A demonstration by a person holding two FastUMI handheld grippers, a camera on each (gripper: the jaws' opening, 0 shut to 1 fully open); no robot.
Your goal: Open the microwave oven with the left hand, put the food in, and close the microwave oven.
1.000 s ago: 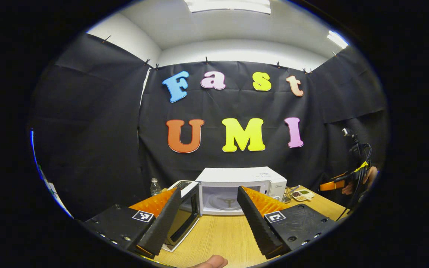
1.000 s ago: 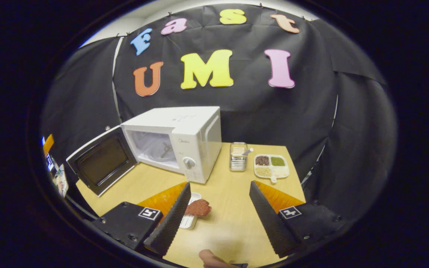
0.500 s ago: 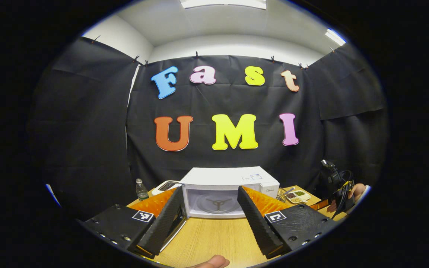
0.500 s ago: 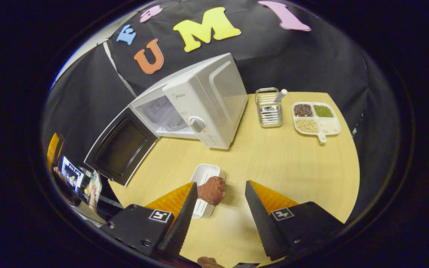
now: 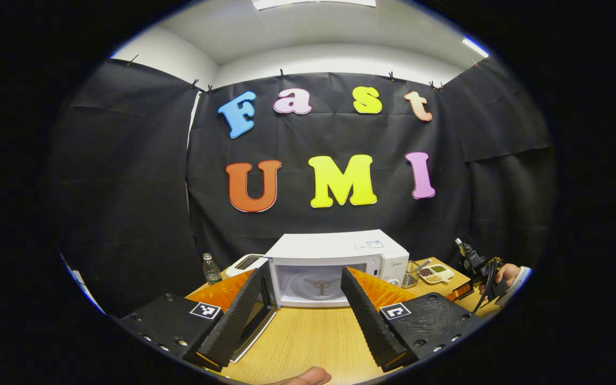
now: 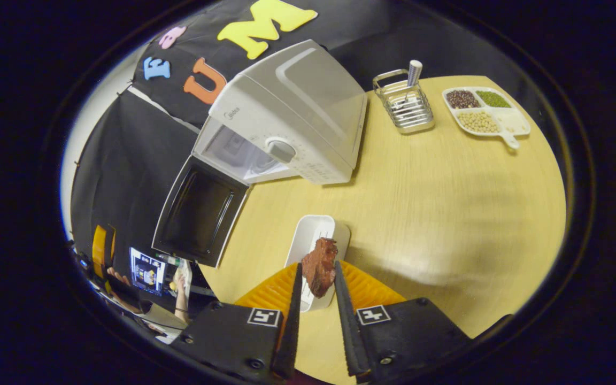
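Right tongs (image 6: 316, 278) clamp the meat (image 6: 320, 267) over its white tray (image 6: 308, 243); left tongs (image 5: 300, 299) hang spread and empty.
The microwave (image 6: 292, 107) stands door-open (image 6: 198, 211) on the counter (image 6: 447, 203); a wire rack (image 6: 404, 101) and a divided dish (image 6: 487, 109) sit well behind.

White microwave (image 6: 308, 117) with dark-windowed door (image 6: 199, 213), pale wood-grain table (image 6: 447, 203), reddish-brown piece of meat (image 6: 320, 266), white rectangular dish (image 6: 310, 243), silver wire holder (image 6: 404, 102), white divided tray (image 6: 487, 111) of dark red, green and beige grains
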